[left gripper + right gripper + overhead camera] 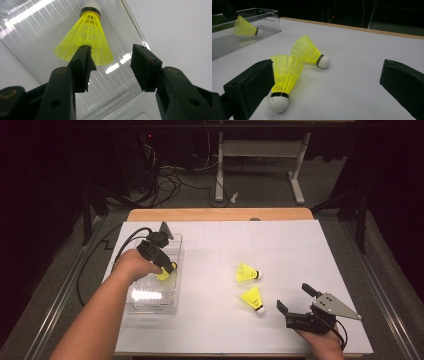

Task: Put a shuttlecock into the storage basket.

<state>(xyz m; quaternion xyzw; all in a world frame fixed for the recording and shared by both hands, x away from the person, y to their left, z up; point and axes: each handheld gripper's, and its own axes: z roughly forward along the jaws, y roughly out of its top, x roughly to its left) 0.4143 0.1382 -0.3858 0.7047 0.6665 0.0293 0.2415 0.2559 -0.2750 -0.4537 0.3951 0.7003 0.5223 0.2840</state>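
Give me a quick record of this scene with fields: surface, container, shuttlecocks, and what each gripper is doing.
surface: white table top
container: clear plastic bin, at the table's left
shuttlecock in bin: yellow, lying on the bin floor, one
shuttlecocks on table: two, yellow, near shuttlecock and far shuttlecock, lying apart
left gripper: over the bin, jaws open, gripping nothing
right gripper: jaws open, right of the near shuttlecock, gripping nothing

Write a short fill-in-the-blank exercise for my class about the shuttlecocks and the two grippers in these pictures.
1. The number of shuttlecocks lying on the white table outside the clear box is ____.
2. The shuttlecock in the box has a ____ skirt.
3. The left gripper has its jaws ____ above it.
4. The right gripper holds ____.

Missing words: two; yellow; open; nothing
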